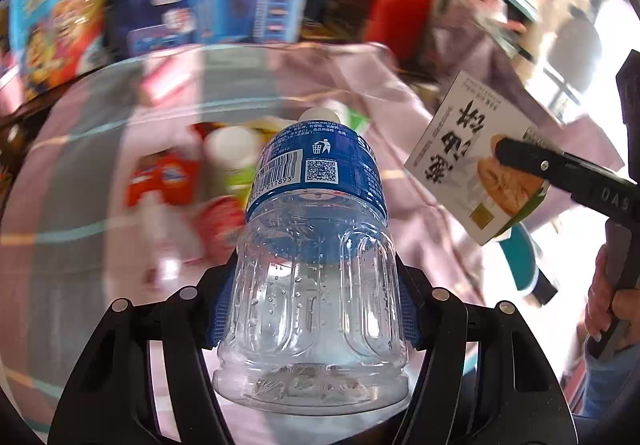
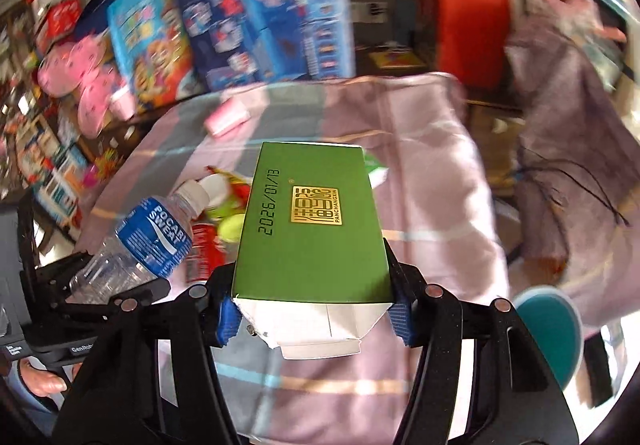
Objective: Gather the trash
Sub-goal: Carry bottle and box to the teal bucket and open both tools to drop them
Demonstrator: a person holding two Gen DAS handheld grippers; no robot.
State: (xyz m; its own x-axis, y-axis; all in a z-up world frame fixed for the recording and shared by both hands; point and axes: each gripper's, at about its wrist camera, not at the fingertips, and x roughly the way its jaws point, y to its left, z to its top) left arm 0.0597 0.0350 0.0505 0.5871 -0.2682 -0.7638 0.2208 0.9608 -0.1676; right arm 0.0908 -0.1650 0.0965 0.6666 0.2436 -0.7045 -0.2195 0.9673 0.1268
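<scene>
The left gripper [image 1: 316, 309] is clamping a Pocari Sweat bottle [image 1: 314, 245]; the right gripper [image 2: 314, 309] is gripping a green carton [image 2: 312, 221], both hanging above the pink-clothed table [image 2: 432, 165].

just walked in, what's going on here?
A person is collecting trash with a handheld gripper in each hand. The left gripper is shut on an empty clear bottle with a blue label. The right gripper is shut on a green carton. Both items are held up above a pink cloth-covered table, where a small pile of trash is left: a red can and other wrappers, too blurred to name.
</scene>
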